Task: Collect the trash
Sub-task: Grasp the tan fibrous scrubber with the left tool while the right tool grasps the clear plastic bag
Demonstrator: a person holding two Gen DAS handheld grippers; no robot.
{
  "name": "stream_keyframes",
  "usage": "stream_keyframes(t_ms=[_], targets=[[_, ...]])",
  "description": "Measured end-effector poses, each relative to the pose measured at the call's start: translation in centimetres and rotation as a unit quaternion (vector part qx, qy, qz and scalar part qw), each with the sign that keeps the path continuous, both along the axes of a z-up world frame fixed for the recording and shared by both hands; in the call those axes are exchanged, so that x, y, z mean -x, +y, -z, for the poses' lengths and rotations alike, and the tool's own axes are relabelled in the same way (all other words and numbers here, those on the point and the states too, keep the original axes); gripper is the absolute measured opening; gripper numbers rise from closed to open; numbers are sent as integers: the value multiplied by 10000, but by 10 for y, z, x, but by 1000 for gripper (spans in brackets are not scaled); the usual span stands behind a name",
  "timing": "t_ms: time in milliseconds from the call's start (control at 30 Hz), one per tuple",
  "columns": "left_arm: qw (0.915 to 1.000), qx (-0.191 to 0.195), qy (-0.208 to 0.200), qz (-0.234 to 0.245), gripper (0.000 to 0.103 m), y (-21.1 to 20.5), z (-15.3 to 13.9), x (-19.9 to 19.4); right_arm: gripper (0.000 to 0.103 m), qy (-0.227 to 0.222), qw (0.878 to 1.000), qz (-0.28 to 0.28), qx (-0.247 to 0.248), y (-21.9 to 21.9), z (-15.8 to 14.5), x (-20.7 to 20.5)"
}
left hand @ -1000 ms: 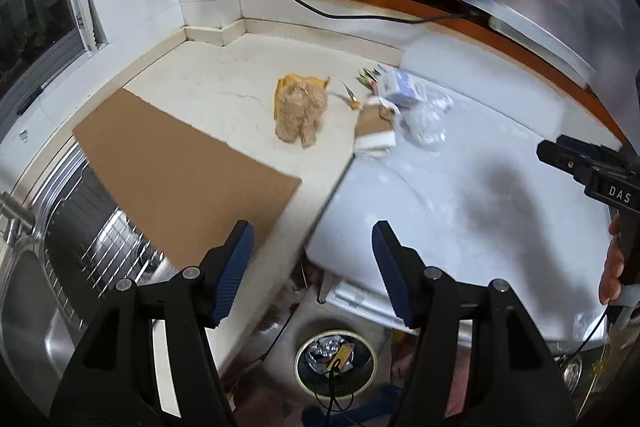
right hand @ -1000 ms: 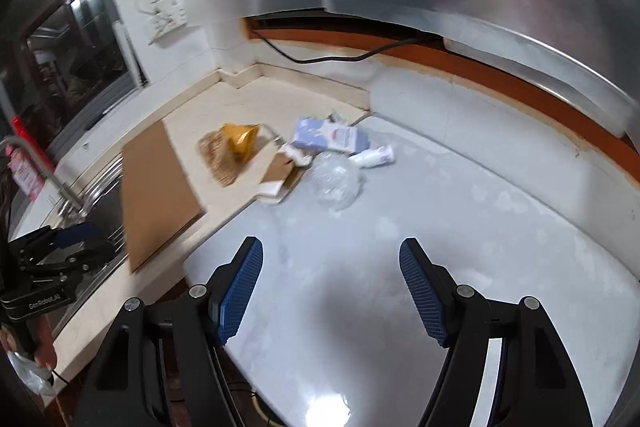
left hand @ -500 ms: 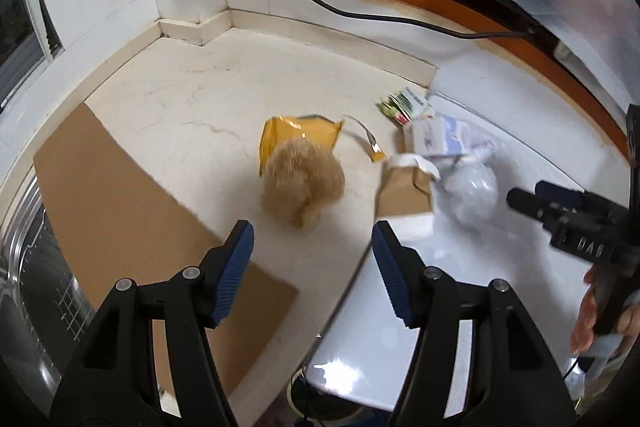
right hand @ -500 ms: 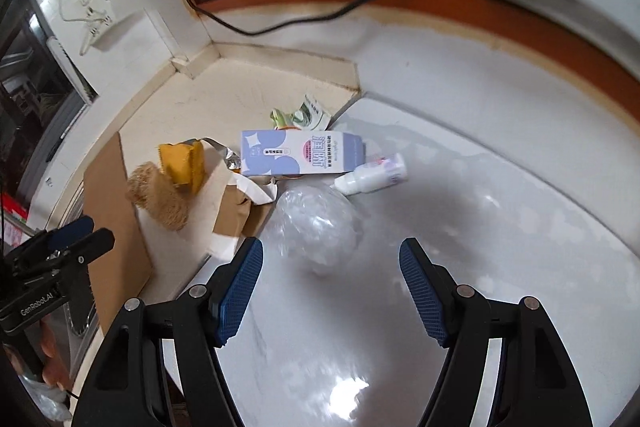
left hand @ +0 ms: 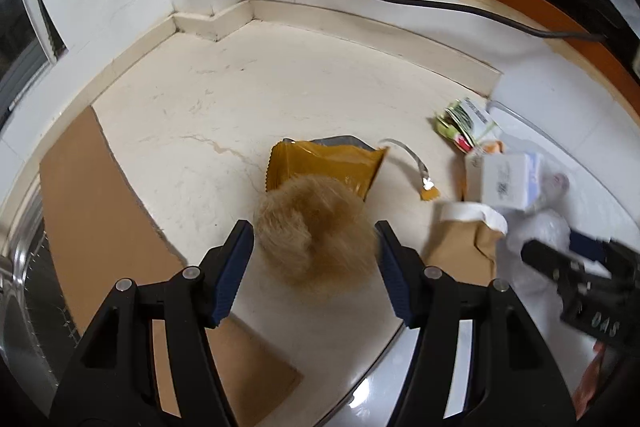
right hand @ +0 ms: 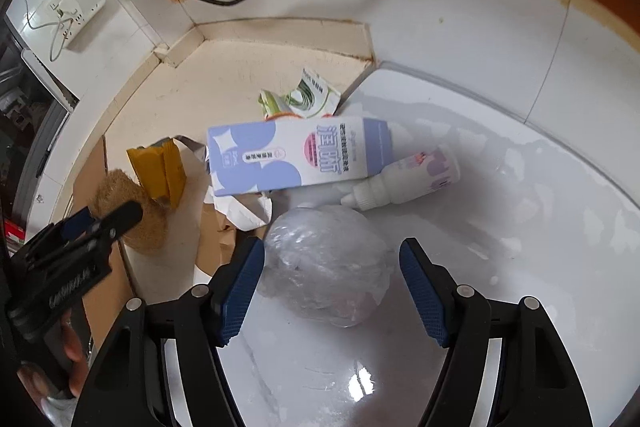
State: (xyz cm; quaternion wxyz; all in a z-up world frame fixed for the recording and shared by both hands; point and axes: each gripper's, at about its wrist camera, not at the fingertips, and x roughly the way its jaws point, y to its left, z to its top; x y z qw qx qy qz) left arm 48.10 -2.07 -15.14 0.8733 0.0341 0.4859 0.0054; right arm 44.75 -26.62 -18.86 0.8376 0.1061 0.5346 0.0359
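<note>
Blue-padded black tongs frame both views, and both pairs stand wide with nothing between the pads yet: the left gripper (left hand: 315,259) straddles a fluffy tan ball of fibre (left hand: 316,231) on the cream stone counter (left hand: 240,95), while the right gripper (right hand: 332,279) brackets a crumpled clear plastic bag (right hand: 326,263) lying on the glossy white surface (right hand: 500,227) that adjoins the counter. Whether the pads touch either item I cannot tell. Beside the left gripper, a flat sheet of brown cardboard (left hand: 104,227) runs along the counter's near-left edge. Just past the fibre ball lies an opened yellow foil snack wrapper (left hand: 324,163), and near the seam between the two surfaces sit a torn brown paper bag with a white rim (left hand: 464,239), a white-and-lavender carton printed with Chinese text (right hand: 296,155) and a small white squeeze bottle (right hand: 404,183). Farthest back, toward the counter's rear edge, is a green-and-white sachet (right hand: 308,99). Judging by this, collecting has barely begun: every piece of trash is on the surfaces, none is gripped, and no bin shows in either view.
</note>
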Motion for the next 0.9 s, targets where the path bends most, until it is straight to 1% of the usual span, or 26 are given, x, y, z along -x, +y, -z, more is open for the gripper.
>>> stream_keyframes(t_ms=[133,167,200,233,333,400,533,667,800,900], targets=[[9997,129,-154,-135,58,9,5,-5,60,-41,10000,-61,-36,2,5,3],[9996,184,-174,-140,47,11,7,-5,58,-63,9999,-72,-38,1,4,5],[9995,217,-162,-165,40,13,8,-6,56,-76,9999,-101,-35,1,4,6],[9994,238,-123,-201,39,15,9,-6,55,-91,9999,-113,-27,1,4,8],[9991,176,-296,-259,33,18,5,-1,50,-126,9998,-143,-36,0,2,16],[9989,163,-331,-290,30,20,1,4,47,-147,9998,-123,-88,-3,0,23],[9982,253,-424,-326,28,25,-14,21,45,-206,9996,-31,-205,-13,-10,39],[9976,304,-566,-273,27,26,-37,45,44,-307,9988,77,-384,-25,-27,61],[9968,382,-695,-139,27,25,-64,78,44,-475,9969,146,-603,-39,-51,91],[9962,403,-767,1,27,24,-83,108,44,-557,9961,138,-675,-43,-65,116]])
